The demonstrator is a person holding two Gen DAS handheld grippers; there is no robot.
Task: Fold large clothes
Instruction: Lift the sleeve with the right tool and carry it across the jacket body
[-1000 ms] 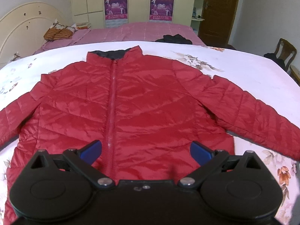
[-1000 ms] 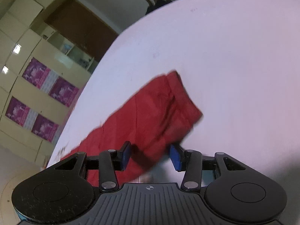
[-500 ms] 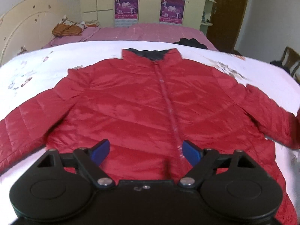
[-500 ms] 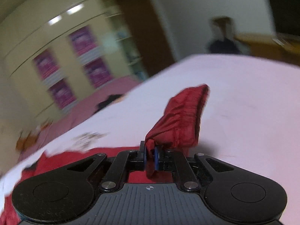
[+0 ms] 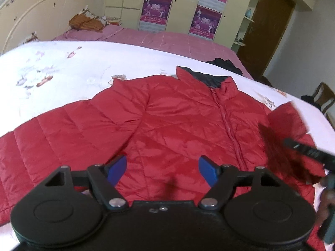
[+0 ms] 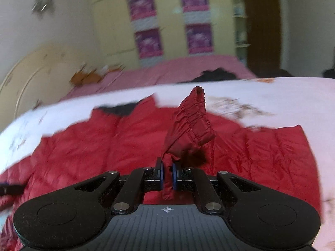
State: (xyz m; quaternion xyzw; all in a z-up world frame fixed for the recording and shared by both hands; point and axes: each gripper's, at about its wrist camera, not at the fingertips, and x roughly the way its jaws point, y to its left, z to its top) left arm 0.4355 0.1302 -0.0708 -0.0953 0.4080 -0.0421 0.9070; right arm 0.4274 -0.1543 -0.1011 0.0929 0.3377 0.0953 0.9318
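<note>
A red puffer jacket lies front up, zipped, on a white floral bedsheet, collar toward the far side. My left gripper is open and empty, hovering over the jacket's lower front. My right gripper is shut on the jacket's right sleeve cuff and holds it lifted over the jacket body. The raised sleeve and part of the right gripper show blurred at the right edge of the left wrist view. The other sleeve lies spread flat to the left.
A dark garment lies beyond the collar on the pink bedspread. A cream headboard stands at the left. Cupboards with purple posters and a brown door line the back wall. A chair stands at the right.
My right gripper has carried the pinched cuff inward and now holds it over the jacket body. My left gripper has shifted left along the hem, still open.
</note>
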